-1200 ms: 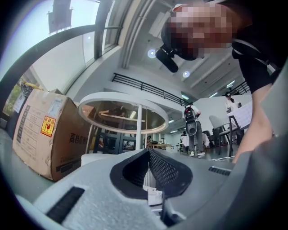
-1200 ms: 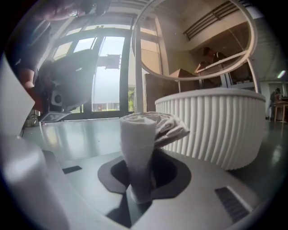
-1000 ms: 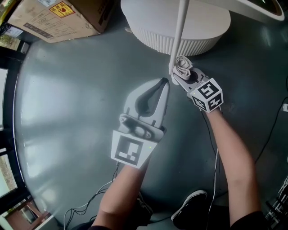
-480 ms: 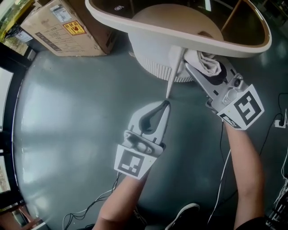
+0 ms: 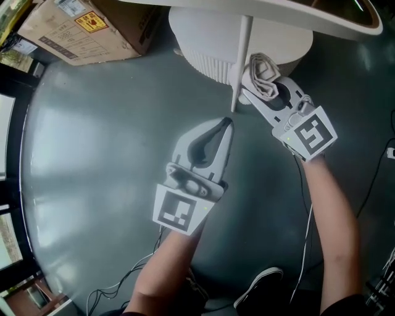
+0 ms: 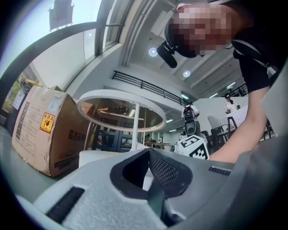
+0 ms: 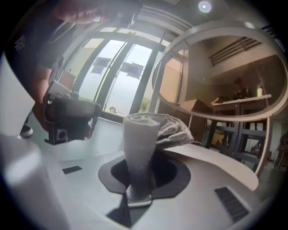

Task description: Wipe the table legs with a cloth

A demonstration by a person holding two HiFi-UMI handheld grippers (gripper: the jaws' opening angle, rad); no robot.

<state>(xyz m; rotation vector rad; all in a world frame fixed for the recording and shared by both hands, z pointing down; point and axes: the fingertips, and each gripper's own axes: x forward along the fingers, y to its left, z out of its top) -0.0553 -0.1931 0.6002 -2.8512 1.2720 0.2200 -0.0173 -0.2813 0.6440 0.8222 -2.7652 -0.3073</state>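
Note:
A thin white table leg (image 5: 241, 62) runs from the oval tabletop (image 5: 321, 18) down to the grey floor. My right gripper (image 5: 252, 91) is shut on a rolled beige cloth (image 5: 260, 75), which rests against the right side of the leg about halfway up. In the right gripper view the cloth (image 7: 141, 134) stands clamped between the jaws. My left gripper (image 5: 227, 123) is shut and empty, its tips just below the foot of the leg. The left gripper view shows the table leg (image 6: 135, 126) ahead and nothing between the jaws.
A white ribbed round base (image 5: 210, 55) sits on the floor behind the leg. A cardboard box (image 5: 80, 28) lies at the upper left. Cables (image 5: 117, 287) and a shoe (image 5: 259, 287) are near the bottom. Dark window frames line the left edge.
My right gripper carried the cloth from near the leg's foot up under the tabletop rim, then back down to mid-leg. The left gripper stayed by the foot of the leg.

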